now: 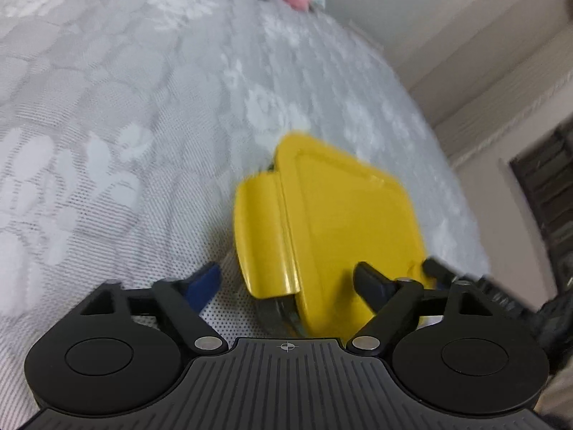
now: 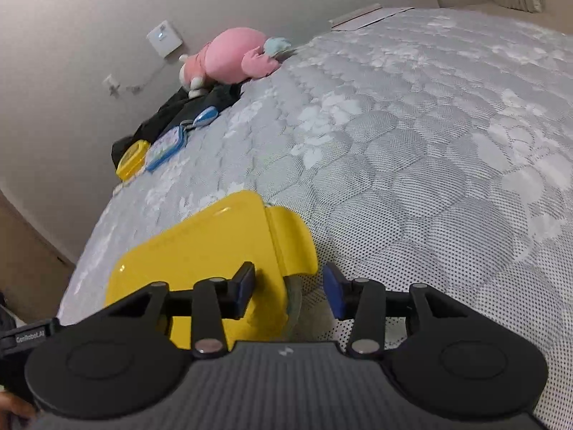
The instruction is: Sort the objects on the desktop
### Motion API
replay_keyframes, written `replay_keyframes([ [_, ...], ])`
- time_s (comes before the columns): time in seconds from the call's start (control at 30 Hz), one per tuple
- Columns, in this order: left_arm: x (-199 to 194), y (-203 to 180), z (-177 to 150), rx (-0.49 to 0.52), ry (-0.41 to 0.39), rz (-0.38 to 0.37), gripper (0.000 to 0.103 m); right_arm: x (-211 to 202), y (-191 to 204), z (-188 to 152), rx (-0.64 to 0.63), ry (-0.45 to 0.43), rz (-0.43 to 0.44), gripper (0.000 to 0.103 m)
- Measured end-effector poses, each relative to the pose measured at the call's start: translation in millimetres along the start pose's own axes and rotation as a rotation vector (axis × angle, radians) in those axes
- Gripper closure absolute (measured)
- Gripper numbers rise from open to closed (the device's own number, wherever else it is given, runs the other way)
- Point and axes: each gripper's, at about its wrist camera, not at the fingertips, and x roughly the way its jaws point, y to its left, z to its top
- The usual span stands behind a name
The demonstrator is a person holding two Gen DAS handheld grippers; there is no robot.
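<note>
A yellow-lidded clear box (image 1: 340, 229) lies on the grey quilted mattress (image 1: 125, 125). My left gripper (image 1: 286, 281) is open, its fingers either side of the box's near side flap. In the right wrist view the same box (image 2: 200, 251) lies low left, and my right gripper (image 2: 290, 292) is open with its fingers astride the box's flap edge. Neither gripper holds it. A second gripper's black tip (image 1: 440, 272) shows at the box's right edge in the left wrist view.
A pink plush toy (image 2: 232, 57), dark clothing (image 2: 186, 111), a blue toy phone (image 2: 204, 116), a blue-edged tablet toy (image 2: 166, 147) and a small yellow box (image 2: 132, 161) lie at the mattress's far left edge by the wall. The mattress edge drops off left.
</note>
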Motion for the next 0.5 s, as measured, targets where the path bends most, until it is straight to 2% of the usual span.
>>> replay_keyframes([
  [0.03,-8,4,2,-0.035,-0.031,-0.029,0.017,-2,-3,1,0.020,-0.017,0.009,0.057],
  [0.13,-18,18,7,-0.132,-0.075,-0.055,0.017,-1,-12,9,0.084,-0.046,0.032,0.050],
  [0.23,-3,26,6,-0.186,-0.003,-0.047,0.018,14,-25,9,0.176,0.044,0.078,0.041],
  [0.33,10,22,4,-0.190,0.067,-0.132,0.018,27,-35,0,0.287,0.138,0.157,0.044],
  [0.37,11,18,4,-0.175,0.071,-0.142,0.018,28,-35,-1,0.294,0.154,0.168,0.045],
  [0.4,12,15,4,-0.159,0.076,-0.152,0.018,27,-30,0,0.249,0.154,0.160,0.045],
  [0.5,12,11,5,-0.115,0.066,-0.127,0.018,23,-17,-2,0.165,0.153,0.135,0.045],
])
